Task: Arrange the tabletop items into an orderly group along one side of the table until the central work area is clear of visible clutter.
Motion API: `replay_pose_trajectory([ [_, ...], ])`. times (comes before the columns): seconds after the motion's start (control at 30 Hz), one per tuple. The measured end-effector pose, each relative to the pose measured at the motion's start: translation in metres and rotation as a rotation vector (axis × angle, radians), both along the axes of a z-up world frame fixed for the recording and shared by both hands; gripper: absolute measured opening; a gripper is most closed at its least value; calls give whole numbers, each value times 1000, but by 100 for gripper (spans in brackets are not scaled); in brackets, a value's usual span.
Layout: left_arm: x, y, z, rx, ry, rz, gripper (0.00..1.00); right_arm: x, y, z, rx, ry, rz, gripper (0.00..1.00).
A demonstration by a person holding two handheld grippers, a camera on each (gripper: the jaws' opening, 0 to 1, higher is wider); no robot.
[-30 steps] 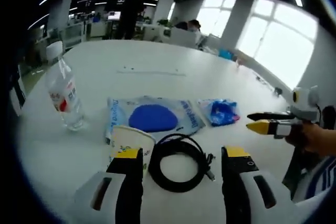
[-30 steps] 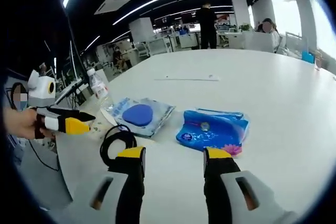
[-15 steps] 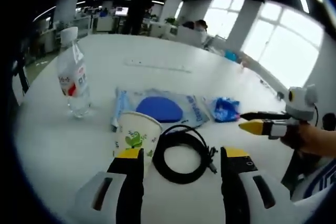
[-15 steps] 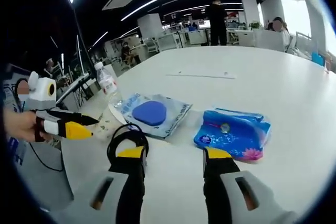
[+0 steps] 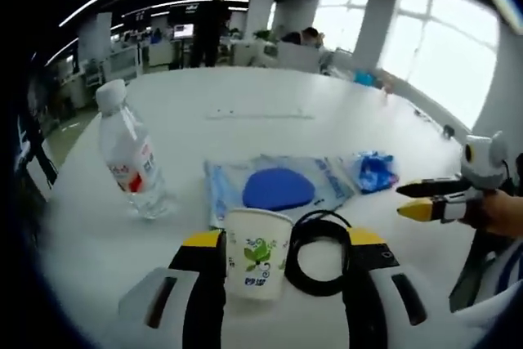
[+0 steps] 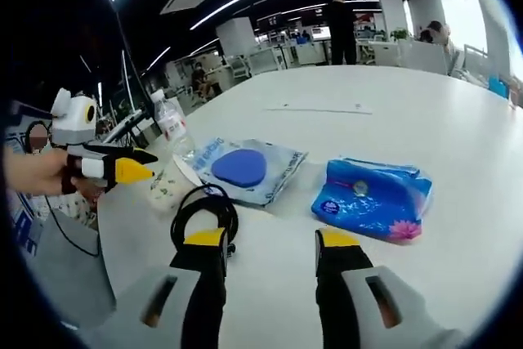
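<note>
We're lined up on the paper cup (image 5: 258, 249), standing upright on the white table (image 5: 270, 104) right between our left gripper (image 5: 278, 244)'s wide-open, empty jaws, with the black cable coil (image 5: 320, 249) just beside it. Behind sit the blue pad packet (image 5: 278, 188), water bottle (image 5: 131, 161) and tissue pack (image 6: 374, 198). Our right gripper (image 6: 270, 247) hangs open too, holding nothing. Grasping hasn't begun, we'd say; next comes closing gently on the cup without crushing it.

Paper cup (image 5: 258, 262) and cable coil (image 5: 320, 241) block left tool (image 5: 276, 252) path; bare table (image 6: 458, 153) beyond tissue pack (image 6: 376, 199).
</note>
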State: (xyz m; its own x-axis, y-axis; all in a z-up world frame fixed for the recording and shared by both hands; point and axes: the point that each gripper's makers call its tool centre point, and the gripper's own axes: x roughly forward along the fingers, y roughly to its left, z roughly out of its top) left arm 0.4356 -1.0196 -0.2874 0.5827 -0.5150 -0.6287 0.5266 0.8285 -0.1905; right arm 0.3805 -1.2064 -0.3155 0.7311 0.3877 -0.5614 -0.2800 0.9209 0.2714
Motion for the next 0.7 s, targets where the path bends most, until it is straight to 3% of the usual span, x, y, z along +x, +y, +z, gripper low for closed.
replay_pose_trajectory([
  [0.2,6,4,-19,13,59,22,55,-4,-11,-3,10,9,-24,40],
  [0.37,10,4,-21,41,56,-6,57,-7,-22,-5,20,16,-58,39],
  [0.5,17,1,-18,88,15,-74,58,-8,-27,-7,25,23,-76,38],
  [0.7,26,-3,-20,91,36,-77,60,-8,-25,-11,39,32,-92,37],
])
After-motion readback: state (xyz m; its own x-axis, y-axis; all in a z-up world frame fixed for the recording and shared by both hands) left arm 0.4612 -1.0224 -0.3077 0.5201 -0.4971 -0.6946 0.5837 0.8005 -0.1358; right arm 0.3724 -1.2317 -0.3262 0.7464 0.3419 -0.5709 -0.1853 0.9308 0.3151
